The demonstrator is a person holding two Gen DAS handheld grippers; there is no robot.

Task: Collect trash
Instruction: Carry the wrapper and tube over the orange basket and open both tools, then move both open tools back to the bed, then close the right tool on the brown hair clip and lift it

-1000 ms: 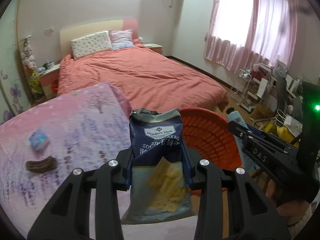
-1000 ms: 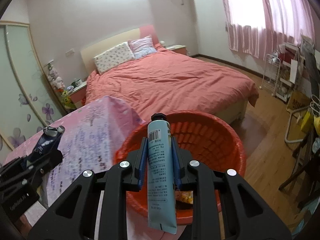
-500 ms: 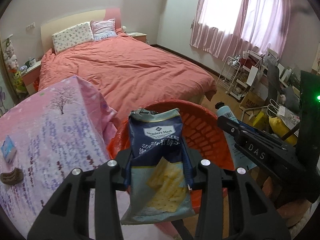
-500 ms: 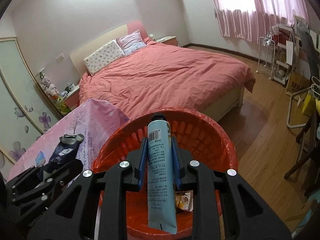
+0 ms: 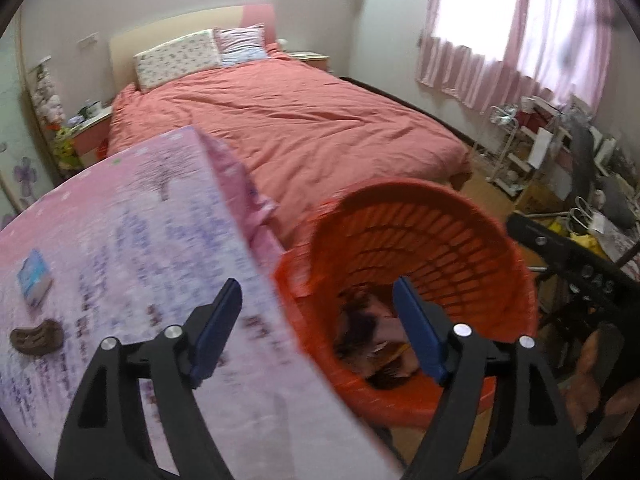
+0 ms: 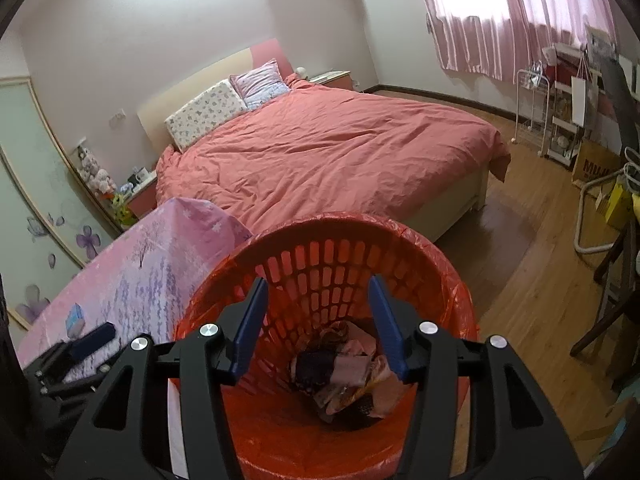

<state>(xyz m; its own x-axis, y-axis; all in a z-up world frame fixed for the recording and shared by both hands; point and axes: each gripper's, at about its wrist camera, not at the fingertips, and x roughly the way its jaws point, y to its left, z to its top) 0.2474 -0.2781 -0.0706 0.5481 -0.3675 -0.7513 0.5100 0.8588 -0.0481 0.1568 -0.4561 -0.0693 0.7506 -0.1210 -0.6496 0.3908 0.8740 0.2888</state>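
Observation:
An orange slatted waste basket [image 5: 404, 194] [image 6: 332, 220] with a red liner stands beside the pink-clothed table [image 5: 132, 216] [image 6: 160, 248]. A heap of crumpled wrappers [image 5: 372, 336] [image 6: 344, 364] lies at its bottom. My left gripper [image 5: 314, 292] hangs over the table edge and the basket's near rim, jaws opening wide, nothing between them. My right gripper [image 6: 318, 292] hovers over the basket mouth, jaws opening and empty. On the table remain a small blue pack [image 5: 34, 282] [image 6: 76, 318] and a brown curved scrap [image 5: 36, 338].
A large bed with a salmon cover [image 5: 288, 120] [image 6: 328, 148] lies beyond the basket. Wooden floor [image 6: 532, 272] spreads to the right, with a white wire rack [image 6: 532, 108], boxes and chair legs [image 6: 608, 292] along the right wall. A bedside table [image 5: 92, 128] stands far left.
Both grippers opened over the basket. The cracker bag left the left gripper and the blue tube left the right one. The left gripper swung back toward the table.

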